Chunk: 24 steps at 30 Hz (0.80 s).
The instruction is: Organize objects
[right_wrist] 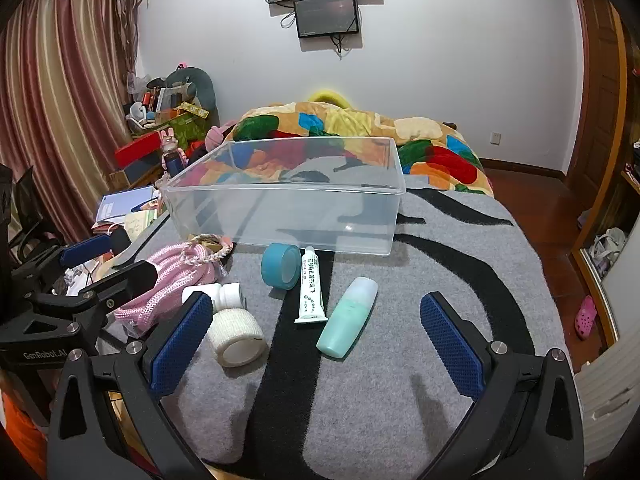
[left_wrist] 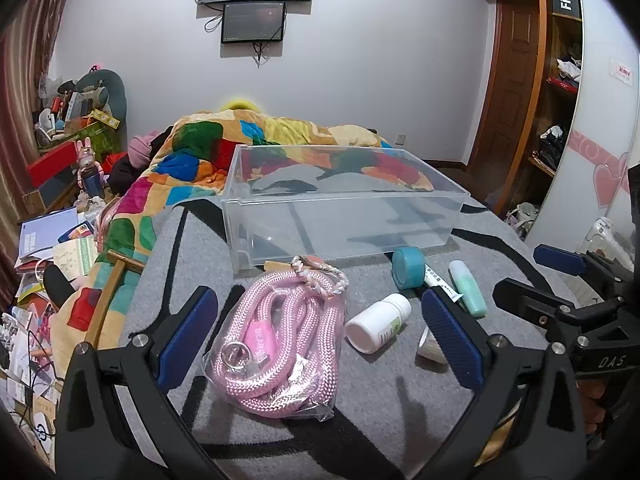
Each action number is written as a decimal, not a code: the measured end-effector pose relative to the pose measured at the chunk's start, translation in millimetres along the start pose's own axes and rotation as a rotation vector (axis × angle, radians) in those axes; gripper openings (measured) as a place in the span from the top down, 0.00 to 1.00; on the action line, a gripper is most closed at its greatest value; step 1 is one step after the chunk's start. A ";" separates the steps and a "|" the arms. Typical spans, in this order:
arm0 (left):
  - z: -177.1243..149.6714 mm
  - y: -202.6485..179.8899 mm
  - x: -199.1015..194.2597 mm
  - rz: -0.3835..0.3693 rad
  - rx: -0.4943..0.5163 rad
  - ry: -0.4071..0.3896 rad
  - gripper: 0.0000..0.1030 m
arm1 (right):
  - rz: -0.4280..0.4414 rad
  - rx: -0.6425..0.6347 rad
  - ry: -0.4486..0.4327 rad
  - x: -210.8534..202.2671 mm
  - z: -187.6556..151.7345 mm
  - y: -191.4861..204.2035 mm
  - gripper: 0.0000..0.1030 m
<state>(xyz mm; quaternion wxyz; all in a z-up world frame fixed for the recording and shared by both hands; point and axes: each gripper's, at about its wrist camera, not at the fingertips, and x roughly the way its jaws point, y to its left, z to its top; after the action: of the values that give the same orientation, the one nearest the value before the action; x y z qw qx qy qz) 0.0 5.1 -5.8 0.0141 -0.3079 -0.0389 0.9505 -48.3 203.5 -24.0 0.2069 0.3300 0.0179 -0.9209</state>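
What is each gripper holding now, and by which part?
Nothing. The left gripper is open around the pink rope bag; the right gripper is open too.

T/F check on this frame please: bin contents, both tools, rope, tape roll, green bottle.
1. The clear bin holds nothing. True.
2. The left tool is shut on the pink rope. False: it is open, with the bagged rope lying between its fingers.
3. The blue tape roll lies in front of the bin, beside the white tube. True.
4. The green bottle stands upright. False: it lies on its side on the grey mat.
5. The right tool holds the white bandage roll. False: it is open; the roll sits by its left finger.
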 end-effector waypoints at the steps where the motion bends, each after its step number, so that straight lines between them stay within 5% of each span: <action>1: 0.1 -0.2 0.1 0.000 0.000 0.001 0.00 | 0.000 0.001 -0.001 -0.4 0.4 -0.8 0.00; 24: -3.9 -1.6 3.8 -0.003 0.002 0.006 0.00 | -0.010 0.020 -0.010 -3.0 3.2 -4.2 0.00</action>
<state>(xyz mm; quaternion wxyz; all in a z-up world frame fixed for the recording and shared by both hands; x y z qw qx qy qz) -0.8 7.1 -11.0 0.0159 -0.3107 -0.0383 0.9496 -49.8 207.9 -20.1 0.1989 0.3274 0.0094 -0.9237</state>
